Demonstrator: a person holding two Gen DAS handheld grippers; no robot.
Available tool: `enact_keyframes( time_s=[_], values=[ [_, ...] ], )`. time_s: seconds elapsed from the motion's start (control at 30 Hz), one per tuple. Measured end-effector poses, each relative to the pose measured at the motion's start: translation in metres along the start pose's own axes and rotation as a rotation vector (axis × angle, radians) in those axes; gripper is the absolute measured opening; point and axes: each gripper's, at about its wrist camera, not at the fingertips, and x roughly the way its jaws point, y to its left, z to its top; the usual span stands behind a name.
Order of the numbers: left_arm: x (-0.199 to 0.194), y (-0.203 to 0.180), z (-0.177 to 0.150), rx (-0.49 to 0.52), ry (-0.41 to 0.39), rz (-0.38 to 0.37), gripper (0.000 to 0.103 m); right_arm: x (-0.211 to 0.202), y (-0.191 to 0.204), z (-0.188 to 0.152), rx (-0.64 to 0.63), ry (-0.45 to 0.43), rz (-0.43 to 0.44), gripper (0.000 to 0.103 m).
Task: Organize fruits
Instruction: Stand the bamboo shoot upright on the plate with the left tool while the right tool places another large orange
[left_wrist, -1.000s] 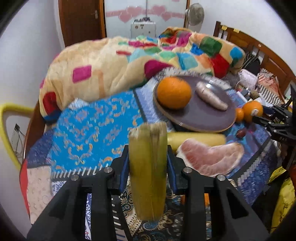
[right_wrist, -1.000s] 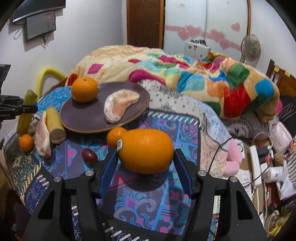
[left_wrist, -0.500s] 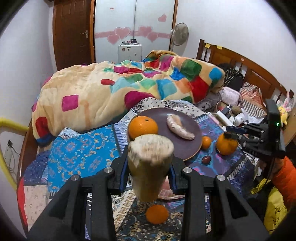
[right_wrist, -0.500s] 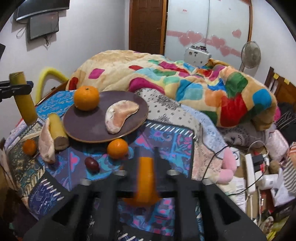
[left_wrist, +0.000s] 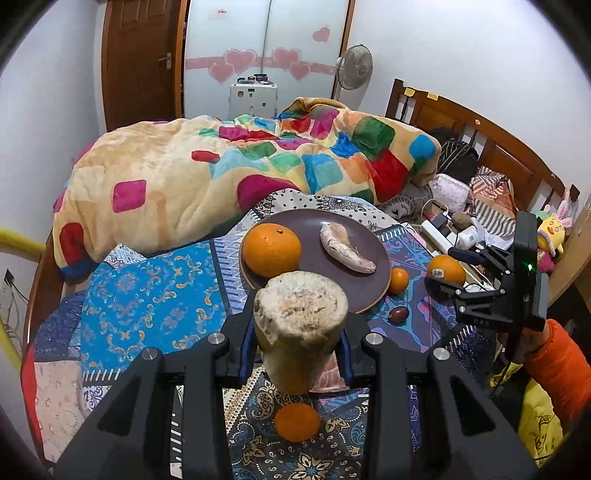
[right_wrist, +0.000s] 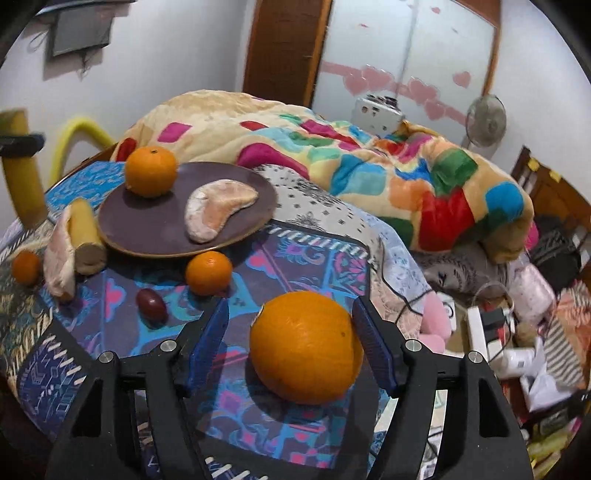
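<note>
My left gripper is shut on a yellow-green cane piece, held upright above the patterned cloth; the same cane piece shows at the far left of the right wrist view. A large orange rests on the cloth between the pads of my right gripper, whose jaws are opening; the left pad stands clear of the fruit. A brown plate holds an orange and a pomelo segment. Beside the plate lie a tangerine, a dark red fruit, another cane piece and a second pomelo segment.
Another tangerine lies on the cloth below my left gripper. A bulky patchwork quilt fills the bed behind the plate. Cables, bags and soft toys crowd the right side by the wooden headboard. A yellow frame stands at the left.
The left gripper has risen and tilted with the cane piece, so more of the bed shows. The right gripper's jaws have widened around the large orange, which now sits on the cloth.
</note>
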Motion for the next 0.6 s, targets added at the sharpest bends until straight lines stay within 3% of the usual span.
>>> enact_keyframes(
  time_s=[0.17,0.6],
  values=[
    [0.0,-0.002,0.001,0.003,-0.007,-0.011,0.035,0.016,-0.009,-0.006,0.051,0.055,0.059,0.065],
    [0.016,-0.015,0.027,0.011,-0.019,-0.034,0.035,0.001,0.003,0.012,0.058,-0.046,0.098,0.061]
  ],
)
